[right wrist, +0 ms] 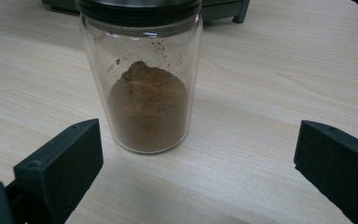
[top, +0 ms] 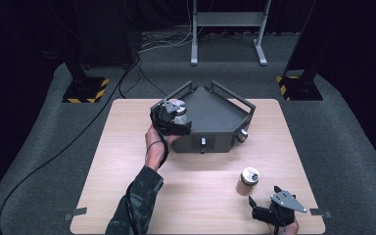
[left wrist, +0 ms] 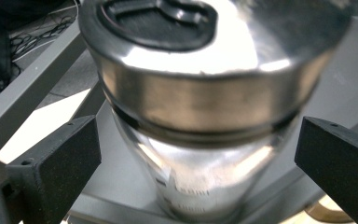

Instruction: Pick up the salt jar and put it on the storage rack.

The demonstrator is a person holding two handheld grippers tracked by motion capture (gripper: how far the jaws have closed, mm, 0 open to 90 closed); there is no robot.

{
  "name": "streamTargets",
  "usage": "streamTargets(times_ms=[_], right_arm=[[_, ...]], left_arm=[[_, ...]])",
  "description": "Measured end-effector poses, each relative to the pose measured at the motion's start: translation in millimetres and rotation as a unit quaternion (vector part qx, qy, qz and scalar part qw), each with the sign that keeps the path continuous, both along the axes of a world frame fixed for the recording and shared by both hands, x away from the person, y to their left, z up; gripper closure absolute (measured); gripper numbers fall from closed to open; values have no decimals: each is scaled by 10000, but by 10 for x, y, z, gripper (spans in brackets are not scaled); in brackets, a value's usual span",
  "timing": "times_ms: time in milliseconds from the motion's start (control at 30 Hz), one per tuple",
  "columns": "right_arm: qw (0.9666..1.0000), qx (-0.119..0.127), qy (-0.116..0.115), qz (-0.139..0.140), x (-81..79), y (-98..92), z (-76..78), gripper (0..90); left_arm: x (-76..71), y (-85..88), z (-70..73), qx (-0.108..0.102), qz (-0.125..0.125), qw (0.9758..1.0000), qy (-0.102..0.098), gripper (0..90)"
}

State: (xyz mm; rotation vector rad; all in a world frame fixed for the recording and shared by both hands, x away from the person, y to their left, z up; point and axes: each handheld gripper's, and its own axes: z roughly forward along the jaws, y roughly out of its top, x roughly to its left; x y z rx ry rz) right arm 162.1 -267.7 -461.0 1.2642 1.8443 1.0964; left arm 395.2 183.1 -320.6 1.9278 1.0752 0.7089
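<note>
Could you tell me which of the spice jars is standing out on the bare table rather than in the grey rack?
The brown-powder jar near the right hand-held gripper; the jar at the left hand-held gripper stands in the rack.

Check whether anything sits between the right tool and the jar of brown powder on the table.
Nothing visible does. The right tool stands open facing the jar, with only bare wooden table between them.

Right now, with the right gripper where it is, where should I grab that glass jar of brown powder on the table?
Take the clear glass jar of brown powder around its straight cylindrical wall, below the dark lid. It stands upright on the wooden table, apart from the grey tray. Come in level from the person's side, where the right gripper already faces it with jaws open wider than the jar.
</note>
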Motion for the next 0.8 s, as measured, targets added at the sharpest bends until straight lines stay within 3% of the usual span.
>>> streamTargets(times_ms=[267,433,700,800], right_arm=[[10000,-19,-3,-17,-3,11,1,2],[10000,-36,6,-25,-1,19,4,2],[10000,-56,9,-43,-1,30,6,2],[10000,-70,2,-53,-4,37,5,3]], left_arm=[[-219,68,-13,114,-92,9999,-85,0],[-380,171,-91,60,-71,9999,-107,0],[-691,308,-414,2,46,10000,-34,0],[-798,353,-562,101,97,9999,43,0]])
